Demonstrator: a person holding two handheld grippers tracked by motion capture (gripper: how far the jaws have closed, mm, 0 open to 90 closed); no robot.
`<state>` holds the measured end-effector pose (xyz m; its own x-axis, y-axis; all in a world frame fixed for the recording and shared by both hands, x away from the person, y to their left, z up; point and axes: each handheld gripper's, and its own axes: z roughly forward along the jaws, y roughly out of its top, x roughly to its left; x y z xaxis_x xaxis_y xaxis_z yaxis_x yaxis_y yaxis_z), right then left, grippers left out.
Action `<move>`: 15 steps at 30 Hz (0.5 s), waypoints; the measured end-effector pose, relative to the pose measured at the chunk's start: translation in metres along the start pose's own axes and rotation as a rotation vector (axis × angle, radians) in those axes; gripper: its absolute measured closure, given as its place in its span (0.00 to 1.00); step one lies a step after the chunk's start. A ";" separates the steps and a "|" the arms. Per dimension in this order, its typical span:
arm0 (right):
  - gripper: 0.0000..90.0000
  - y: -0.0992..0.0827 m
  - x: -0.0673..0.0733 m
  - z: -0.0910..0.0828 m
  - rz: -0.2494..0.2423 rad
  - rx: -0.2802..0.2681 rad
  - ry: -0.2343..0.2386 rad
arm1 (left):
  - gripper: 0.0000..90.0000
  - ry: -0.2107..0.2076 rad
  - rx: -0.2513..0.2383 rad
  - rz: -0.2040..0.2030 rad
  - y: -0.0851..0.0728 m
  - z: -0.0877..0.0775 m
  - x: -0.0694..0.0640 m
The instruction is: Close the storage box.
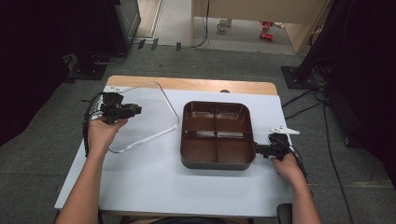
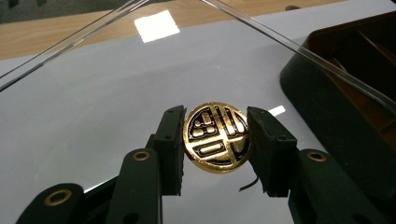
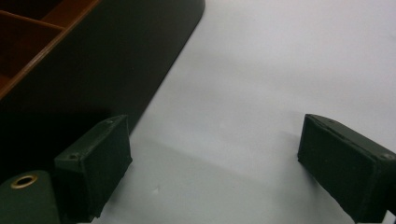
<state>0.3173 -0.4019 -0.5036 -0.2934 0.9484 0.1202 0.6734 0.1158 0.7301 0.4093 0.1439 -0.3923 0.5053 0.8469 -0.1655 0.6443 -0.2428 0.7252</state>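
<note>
Gripped by its gold round knob in the clenched left gripper and lifted left of the brown tray, clear lid risked slipping and dropping if tilted; right gripper rested released beside the tray's wall.

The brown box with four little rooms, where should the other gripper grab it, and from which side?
Probably the brown box is best gripped on its right wall, coming in from the right, where the right gripper already sits with jaws open. That wall is thin and upright, so one jaw could likely slip inside and one outside. The box is too wide to grip whole.
</note>
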 end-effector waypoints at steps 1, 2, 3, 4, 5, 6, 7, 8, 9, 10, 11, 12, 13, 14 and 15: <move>0.10 0.000 0.000 0.000 0.000 0.000 0.000 | 0.66 -0.007 -0.007 0.014 0.003 -0.001 -0.007; 0.10 0.000 0.000 0.000 0.000 0.000 0.000 | 0.66 -0.007 -0.007 0.014 0.003 -0.001 -0.007; 0.10 0.000 0.000 0.000 0.000 0.000 0.000 | 0.66 -0.011 -0.011 0.021 0.005 -0.002 -0.011; 0.10 0.000 0.000 0.000 0.000 0.000 0.000 | 0.66 -0.015 -0.014 0.027 0.006 -0.002 -0.013; 0.10 0.000 0.000 0.000 0.000 0.000 0.000 | 0.66 -0.027 -0.019 0.037 0.009 -0.003 -0.019; 0.10 0.000 0.000 0.000 0.000 0.000 0.000 | 0.66 -0.027 -0.019 0.037 0.009 -0.003 -0.019; 0.10 0.000 0.000 0.000 0.000 0.000 0.000 | 0.66 -0.041 -0.025 0.051 0.013 -0.004 -0.025; 0.10 0.000 0.000 0.000 0.000 0.000 0.000 | 0.66 -0.049 -0.027 0.058 0.014 -0.004 -0.029; 0.10 0.000 0.000 0.000 0.000 0.000 0.000 | 0.66 -0.052 -0.029 0.064 0.015 -0.005 -0.032; 0.10 0.000 0.000 0.000 0.000 0.000 0.000 | 0.66 -0.052 -0.029 0.064 0.015 -0.005 -0.032; 0.10 0.000 0.000 0.000 0.000 0.000 0.000 | 0.66 -0.057 -0.028 0.075 0.017 -0.005 -0.035; 0.10 0.000 0.000 0.000 0.001 0.000 -0.001 | 0.66 -0.062 -0.028 0.083 0.019 -0.004 -0.040; 0.10 0.000 0.000 0.000 0.000 0.000 0.000 | 0.66 -0.066 -0.029 0.091 0.020 -0.004 -0.043; 0.10 0.000 0.000 0.000 -0.001 -0.001 0.000 | 0.66 -0.072 -0.031 0.099 0.022 -0.003 -0.046; 0.10 0.000 0.000 0.000 -0.002 0.000 0.000 | 0.66 -0.082 -0.032 0.112 0.024 -0.002 -0.053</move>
<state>0.3173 -0.4020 -0.5036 -0.2944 0.9482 0.1191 0.6731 0.1173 0.7302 0.3970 0.0945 -0.3647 0.6189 0.7736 -0.1357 0.5634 -0.3169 0.7630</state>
